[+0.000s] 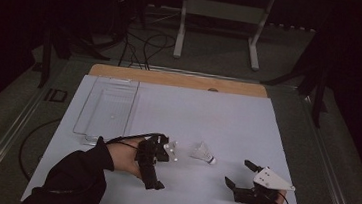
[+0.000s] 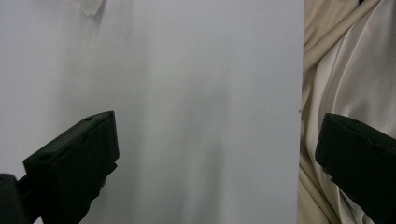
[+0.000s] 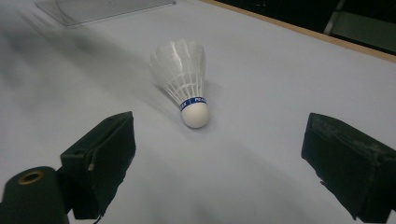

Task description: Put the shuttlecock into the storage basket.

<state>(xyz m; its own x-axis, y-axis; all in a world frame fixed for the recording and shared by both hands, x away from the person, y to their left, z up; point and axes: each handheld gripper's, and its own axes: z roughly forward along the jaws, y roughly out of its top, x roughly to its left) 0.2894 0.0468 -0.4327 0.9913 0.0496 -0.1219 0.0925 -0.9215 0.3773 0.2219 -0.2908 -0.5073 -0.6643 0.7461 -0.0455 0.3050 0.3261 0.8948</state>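
Just white shuttlecock (image 3: 185, 79) w/ blue band

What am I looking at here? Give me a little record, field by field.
Setting: white table, dark room
Thing in play: shuttlecock lying on its side, white cork tip toward the right gripper
Right gripper: open, aimed at the shuttlecock, not touching it
Left gripper: open, nothing between its jaws
Also there: clear tray at the table's left, seemingly empty
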